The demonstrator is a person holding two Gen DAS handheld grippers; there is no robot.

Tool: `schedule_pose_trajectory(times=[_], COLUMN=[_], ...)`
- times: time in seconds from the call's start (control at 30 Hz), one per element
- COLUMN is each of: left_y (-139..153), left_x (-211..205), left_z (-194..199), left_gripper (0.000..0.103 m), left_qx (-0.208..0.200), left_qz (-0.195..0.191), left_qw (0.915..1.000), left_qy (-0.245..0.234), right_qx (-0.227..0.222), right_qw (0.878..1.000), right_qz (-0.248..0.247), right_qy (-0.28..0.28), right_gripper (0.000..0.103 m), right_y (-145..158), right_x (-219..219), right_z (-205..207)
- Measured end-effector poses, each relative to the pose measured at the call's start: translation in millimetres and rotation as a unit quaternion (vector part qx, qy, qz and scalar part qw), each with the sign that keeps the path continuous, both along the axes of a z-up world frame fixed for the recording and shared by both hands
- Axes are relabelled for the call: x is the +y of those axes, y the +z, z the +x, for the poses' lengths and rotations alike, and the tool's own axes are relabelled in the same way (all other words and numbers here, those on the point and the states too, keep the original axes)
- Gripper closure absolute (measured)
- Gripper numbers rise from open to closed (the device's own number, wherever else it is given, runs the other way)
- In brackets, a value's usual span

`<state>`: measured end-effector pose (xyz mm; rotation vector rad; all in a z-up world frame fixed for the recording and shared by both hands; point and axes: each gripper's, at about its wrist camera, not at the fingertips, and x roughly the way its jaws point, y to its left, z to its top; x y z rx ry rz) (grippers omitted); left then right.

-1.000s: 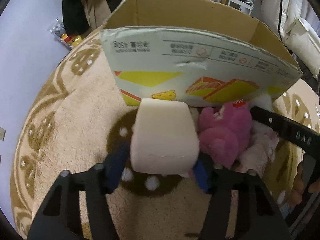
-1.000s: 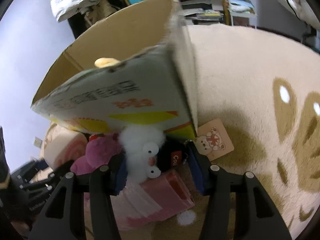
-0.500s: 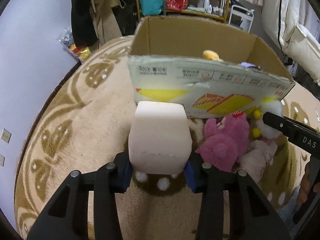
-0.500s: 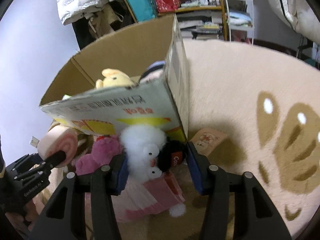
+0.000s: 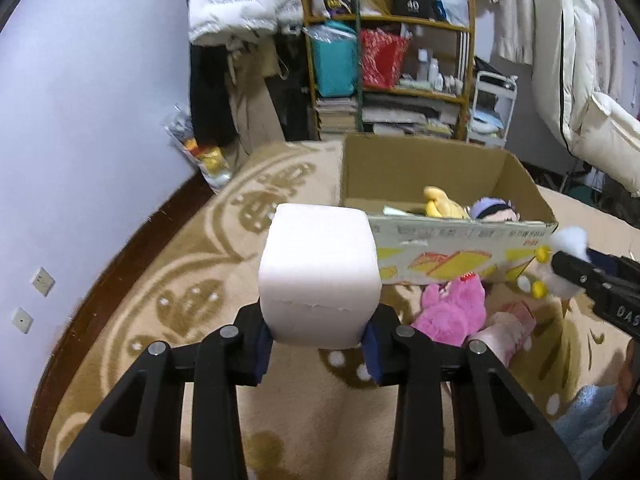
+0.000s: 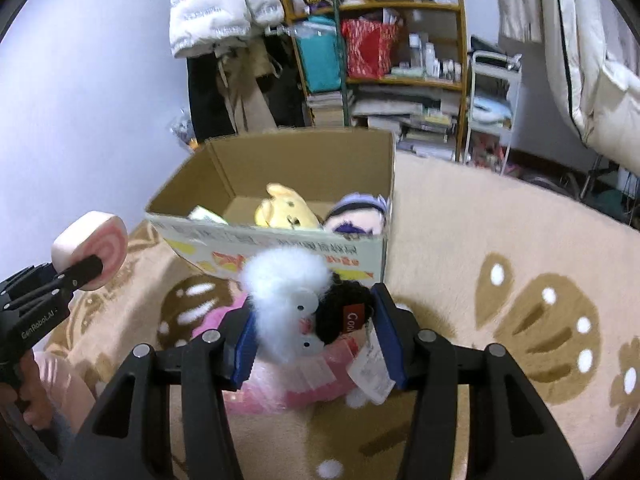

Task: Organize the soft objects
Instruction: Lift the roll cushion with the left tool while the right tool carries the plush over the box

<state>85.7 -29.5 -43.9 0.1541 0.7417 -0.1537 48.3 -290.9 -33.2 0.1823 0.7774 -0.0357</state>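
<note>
My left gripper (image 5: 318, 350) is shut on a pale pink roll-cake plush (image 5: 318, 276) and holds it above the rug, left of the open cardboard box (image 5: 440, 240). The plush's swirl end shows in the right wrist view (image 6: 90, 256). My right gripper (image 6: 312, 344) is shut on a white and black fluffy plush (image 6: 288, 292) with a paper tag, in front of the box (image 6: 280, 240). The box holds a yellow plush (image 6: 286, 210) and a purple-haired doll (image 6: 358, 216). A pink plush (image 5: 452, 308) and a pink packet (image 5: 504, 328) lie on the rug by the box.
A beige patterned rug (image 6: 500, 280) covers the floor. A cluttered shelf (image 5: 392, 64) and hanging clothes stand behind the box. The purple wall (image 5: 80, 120) is to the left. White bedding (image 5: 580, 80) is at the right. A blue cloth (image 5: 580, 420) lies at lower right.
Both grippers have risen with their plushes, from rug level beside the box's front wall to above its rim. The inside of the box has come into view.
</note>
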Motion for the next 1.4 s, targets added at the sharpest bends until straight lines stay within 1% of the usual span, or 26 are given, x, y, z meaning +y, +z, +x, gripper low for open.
schedule_pose_trajectory(times=[0.2,0.33,0.4,0.47,0.7,0.87,1.03,1.13,1.3,1.4], left_y=[25.5,42.0,52.6,61.3,92.4,103.2,108.3,103.4,86.7,75.3], left_x=[3.0,3.0,2.2,0.9,-6.0,-10.9,-15.0,-22.5,-32.2,-37.0], left_z=[-19.9,-27.7,-29.4,-30.4,-29.9,-22.7,-11.4,-2.0,18.6,29.1], left_gripper=[0.068,0.068,0.068,0.068,0.067,0.067,0.067,0.066,0.066,0.066], left_qx=[-0.025,-0.035,-0.036,-0.044,-0.078,-0.092,-0.099,-0.106,-0.094,-0.094], left_qz=[0.006,-0.006,-0.018,-0.021,-0.009,-0.012,-0.025,-0.014,-0.01,0.0], left_qw=[0.9996,0.9992,0.9989,0.9984,0.9962,0.995,0.9939,0.993,0.9941,0.9942], left_qy=[-0.008,-0.017,-0.025,-0.028,-0.036,-0.037,-0.041,-0.051,-0.053,-0.052], right_qx=[-0.037,-0.066,-0.074,-0.083,-0.11,-0.121,-0.125,-0.124,-0.113,-0.102], right_qw=[0.999,0.997,0.997,0.996,0.993,0.991,0.99,0.99,0.991,0.993], right_qz=[-0.015,-0.026,-0.024,-0.029,-0.039,-0.051,-0.069,-0.072,-0.068,-0.063], right_qy=[0.003,-0.002,-0.004,-0.007,-0.01,-0.007,0.004,0.011,0.014,0.015], right_gripper=[0.048,0.048,0.048,0.048,0.048,0.048,0.048,0.048,0.047,0.047], right_y=[31.4,56.9,65.6,74.9,99.7,115.0,123.1,121.9,108.9,96.8], right_x=[11.5,18.8,19.7,20.3,23.2,27.4,32.7,34.2,34.8,34.1], right_z=[-14.8,-24.3,-26.8,-28.2,-26.5,-17.0,-1.2,8.0,30.3,43.8])
